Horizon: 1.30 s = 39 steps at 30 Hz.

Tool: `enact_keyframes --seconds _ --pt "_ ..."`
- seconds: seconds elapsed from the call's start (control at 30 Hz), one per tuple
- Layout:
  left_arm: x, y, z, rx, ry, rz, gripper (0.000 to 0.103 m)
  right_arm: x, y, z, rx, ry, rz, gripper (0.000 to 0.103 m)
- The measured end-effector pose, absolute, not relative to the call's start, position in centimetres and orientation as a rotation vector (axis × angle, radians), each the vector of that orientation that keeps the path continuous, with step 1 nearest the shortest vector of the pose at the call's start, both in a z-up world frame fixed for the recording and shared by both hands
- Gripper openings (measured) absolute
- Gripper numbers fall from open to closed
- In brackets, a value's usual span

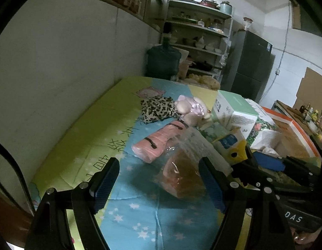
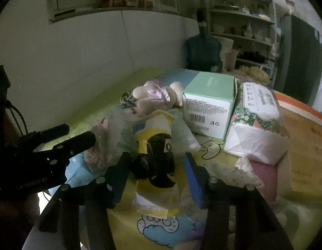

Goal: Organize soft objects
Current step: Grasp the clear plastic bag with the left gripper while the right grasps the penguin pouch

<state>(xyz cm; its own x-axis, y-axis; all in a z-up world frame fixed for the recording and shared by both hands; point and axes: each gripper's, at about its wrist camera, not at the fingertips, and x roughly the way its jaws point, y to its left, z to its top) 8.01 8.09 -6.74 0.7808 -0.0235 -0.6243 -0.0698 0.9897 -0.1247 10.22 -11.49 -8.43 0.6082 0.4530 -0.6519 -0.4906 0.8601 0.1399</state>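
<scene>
A packet [image 2: 155, 143] with yellow print and a dark soft item inside lies between the fingers of my right gripper [image 2: 156, 159], which look shut on its sides. My left gripper [image 1: 158, 163] stands open; a clear bag [image 1: 181, 177] with something pinkish-orange lies just inside its right finger [image 1: 210, 183], and whether they touch I cannot tell. Beyond it are a pink rolled towel [image 1: 158, 143], a leopard-print cloth [image 1: 157, 110] and a pale plush toy [image 1: 192, 108]. In the right wrist view the left gripper [image 2: 80, 133] sits at the left beside the clear bag [image 2: 106, 145].
A cartoon-printed cloth [image 1: 77, 145] covers the table, with a wall along its left side. A mint-and-white box [image 2: 210, 102] and a floral tissue pack [image 2: 258, 120] stand to the right. A water jug [image 1: 163, 60], shelves [image 1: 198, 33] and a dark fridge [image 1: 250, 66] stand behind.
</scene>
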Motion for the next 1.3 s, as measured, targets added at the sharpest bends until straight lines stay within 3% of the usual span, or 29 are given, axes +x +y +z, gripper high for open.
enact_keyframes --seconds 0.2,0.4,0.7,1.3 --pt "8.2 7.9 -7.4 -0.202 0.702 -0.048 0.078 10.4 -11.5 -8.6 -0.043 0.751 0.566 0.043" --pt "8.4 7.2 -8.4 -0.272 0.731 -0.132 0.057 10.4 -11.9 -8.5 -0.019 0.755 0.574 0.042" --pt "7.6 7.6 -7.8 -0.292 0.693 -0.135 0.044 9.9 -12.5 -8.0 0.004 0.732 0.581 0.042" --pt "6.9 7.1 -4.1 -0.224 0.565 -0.123 0.040 8.4 -14.1 -4.2 0.040 0.613 0.596 0.041"
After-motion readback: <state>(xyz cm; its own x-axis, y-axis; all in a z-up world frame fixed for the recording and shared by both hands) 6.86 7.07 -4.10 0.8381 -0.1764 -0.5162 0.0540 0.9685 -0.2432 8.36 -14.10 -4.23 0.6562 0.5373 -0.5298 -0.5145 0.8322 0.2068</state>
